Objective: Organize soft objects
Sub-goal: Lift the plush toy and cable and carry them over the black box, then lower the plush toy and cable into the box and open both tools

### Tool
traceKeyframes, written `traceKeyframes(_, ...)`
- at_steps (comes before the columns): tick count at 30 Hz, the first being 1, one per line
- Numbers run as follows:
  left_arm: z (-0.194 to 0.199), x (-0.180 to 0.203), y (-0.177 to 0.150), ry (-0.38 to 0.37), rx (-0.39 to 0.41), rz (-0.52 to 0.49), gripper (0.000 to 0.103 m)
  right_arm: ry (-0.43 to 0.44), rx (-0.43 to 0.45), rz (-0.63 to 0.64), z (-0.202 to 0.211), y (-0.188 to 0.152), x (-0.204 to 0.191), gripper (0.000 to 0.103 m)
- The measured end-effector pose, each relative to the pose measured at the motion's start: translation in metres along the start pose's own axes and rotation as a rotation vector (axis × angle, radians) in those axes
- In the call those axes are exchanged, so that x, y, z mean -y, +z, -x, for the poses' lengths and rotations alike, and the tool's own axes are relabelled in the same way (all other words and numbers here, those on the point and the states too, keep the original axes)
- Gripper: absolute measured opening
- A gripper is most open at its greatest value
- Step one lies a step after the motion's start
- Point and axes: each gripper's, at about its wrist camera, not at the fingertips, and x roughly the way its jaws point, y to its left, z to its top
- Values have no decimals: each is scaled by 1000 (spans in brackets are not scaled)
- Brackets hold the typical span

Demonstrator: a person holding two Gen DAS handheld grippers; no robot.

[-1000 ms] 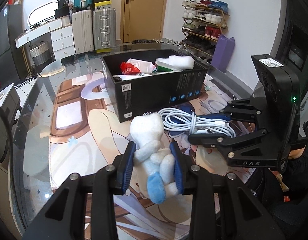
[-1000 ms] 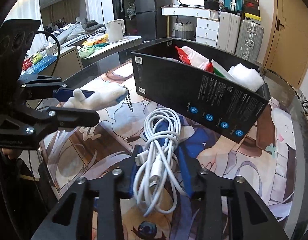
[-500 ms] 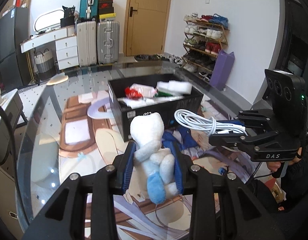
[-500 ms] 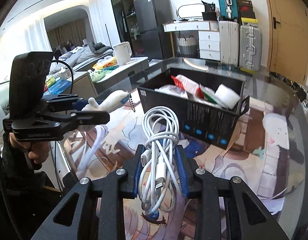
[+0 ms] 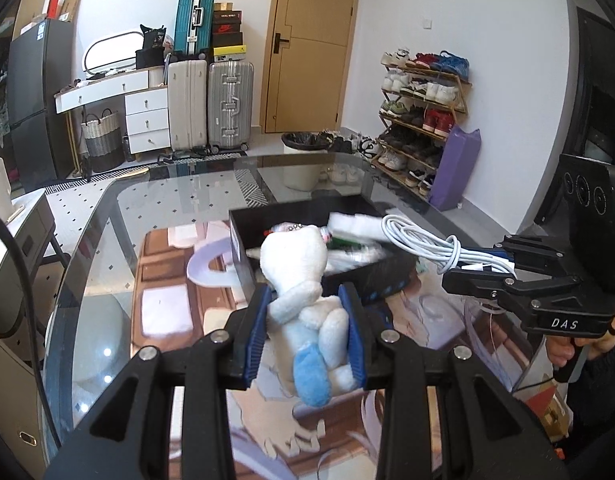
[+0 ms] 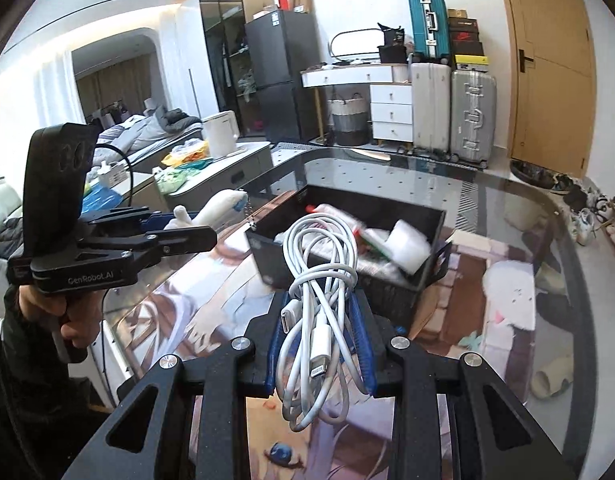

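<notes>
The left hand-held gripper [image 5: 307, 332] is closed on a white plush toy [image 5: 303, 280] with a blue foot, its blue pads pressing the toy's sides; the toy's head sticks up past the fingertips. The right hand-held gripper [image 6: 319, 336] is clamped on a coiled white cable [image 6: 319, 280], whose loops rise above the pads and whose plugs hang between them. Both things are held in the air above the glass counter [image 5: 119, 240], which carries a printed mat [image 5: 163, 272]. Just beyond both stands an open black box [image 6: 347, 268] on the mat, with white packets and a red-and-green wrapper inside. A hand [image 6: 67, 312] grips the left tool's handle.
</notes>
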Motion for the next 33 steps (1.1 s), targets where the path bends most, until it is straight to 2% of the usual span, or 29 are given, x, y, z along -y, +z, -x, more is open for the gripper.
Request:
traceKeyframes(14, -45, -8, 36, 27, -1, 22, 33, -42, -20, -6, -36, 38, 22, 31)
traceKeyframes(21, -72, -13, 39, 42, -23, 44, 33, -42, -53, 5, -64, 47, 30, 31)
traceKeyframes(28, -92, -9, 37, 75, -40, 20, 33, -39, -80, 11, -90, 52, 34, 31)
traceKeyframes(33, -104, -11, 36, 72, -61, 21, 33, -61, -93, 41, -102, 54, 33, 31)
